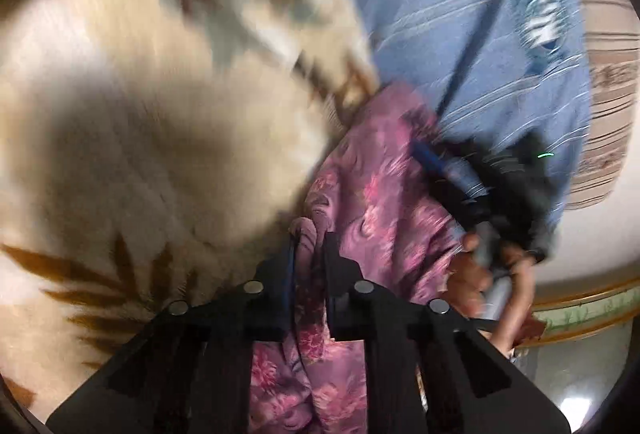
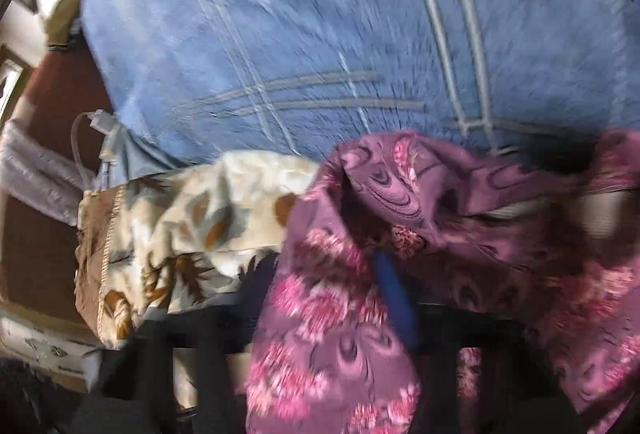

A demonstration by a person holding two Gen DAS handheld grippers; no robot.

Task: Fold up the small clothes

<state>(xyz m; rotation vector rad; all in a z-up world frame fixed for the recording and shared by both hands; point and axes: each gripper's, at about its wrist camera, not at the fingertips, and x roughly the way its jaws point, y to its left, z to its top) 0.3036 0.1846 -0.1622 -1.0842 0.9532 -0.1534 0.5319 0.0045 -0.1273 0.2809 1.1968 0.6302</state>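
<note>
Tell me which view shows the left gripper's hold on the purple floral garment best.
Left wrist view: the left gripper is shut on a fold of the purple floral garment. The right wrist view shows the garment blurred, not that gripper.

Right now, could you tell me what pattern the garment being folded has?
Purple garment with pink flowers and dark swirls, clearest in the right wrist view.

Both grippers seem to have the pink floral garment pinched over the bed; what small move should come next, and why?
Probably draw the two grippers apart to pull the pink floral garment taut. The left gripper is shut on a bunched fold of it, and the right gripper is buried in more of the same cloth, which hangs crumpled over the cream leaf-print blanket and blue sheet. It looks too rumpled to fold as it lies.
</note>
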